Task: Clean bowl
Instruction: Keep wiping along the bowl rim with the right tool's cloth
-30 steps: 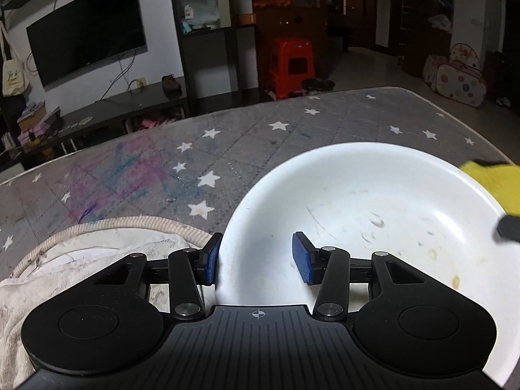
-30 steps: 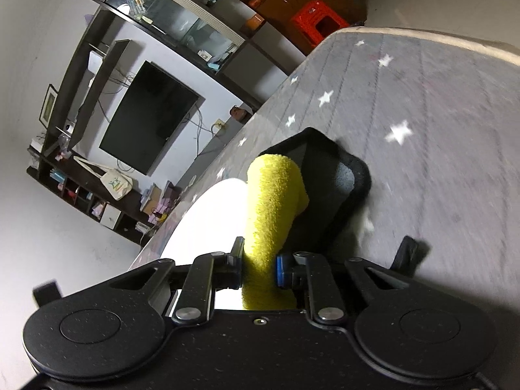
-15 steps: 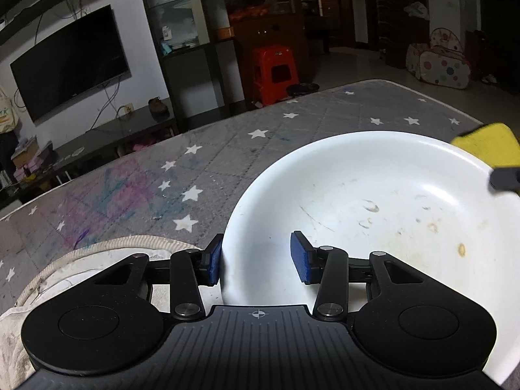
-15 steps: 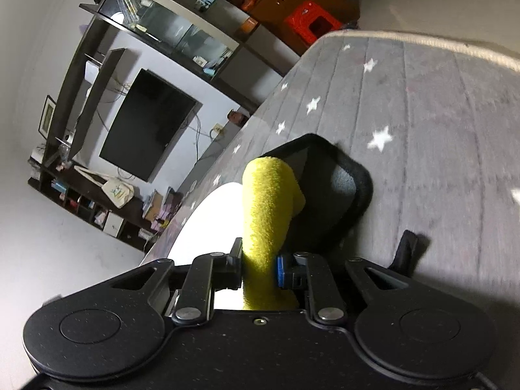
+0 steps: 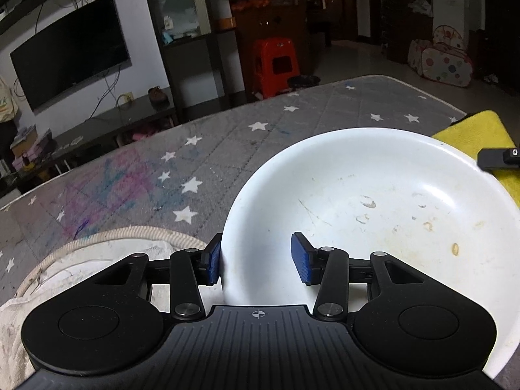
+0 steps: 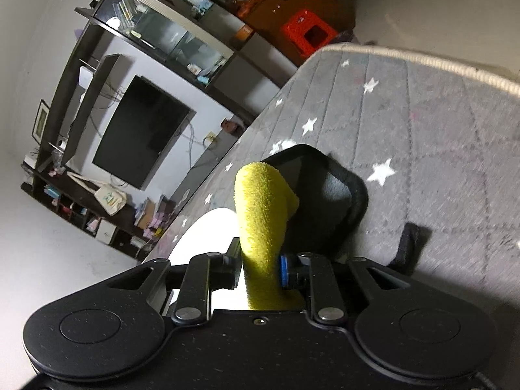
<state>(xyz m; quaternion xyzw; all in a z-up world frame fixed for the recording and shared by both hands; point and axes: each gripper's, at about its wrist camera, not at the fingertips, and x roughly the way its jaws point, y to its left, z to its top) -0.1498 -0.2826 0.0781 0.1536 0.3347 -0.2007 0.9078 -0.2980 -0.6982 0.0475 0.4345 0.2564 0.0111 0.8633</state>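
Observation:
A white bowl (image 5: 373,201) with brown specks and smears fills the right of the left wrist view. My left gripper (image 5: 256,253) straddles its near rim, one blue pad against the outer wall and the other on the inner wall, shut on the bowl. My right gripper (image 6: 258,260) is shut on a rolled yellow cloth (image 6: 263,214); its jaws are easing open, but both pads still press the cloth. A dark, black-edged flap (image 6: 325,188) stands behind the roll. In the left wrist view the yellow cloth (image 5: 471,133) sits at the bowl's far right rim. The bowl (image 6: 208,227) shows white to the left of the cloth.
Everything sits over a grey star-patterned mat (image 5: 227,149) with pink and blue scribbles. A white cloth with a beige rope edge (image 5: 97,260) lies at the lower left. Beyond the mat's far edge are a red stool (image 5: 276,61), dark shelves and a wall television (image 5: 68,52).
The left wrist view has shifted a little, with the bowl staying between the pads. The yellow cloth and right finger moved up along the bowl's far right rim.

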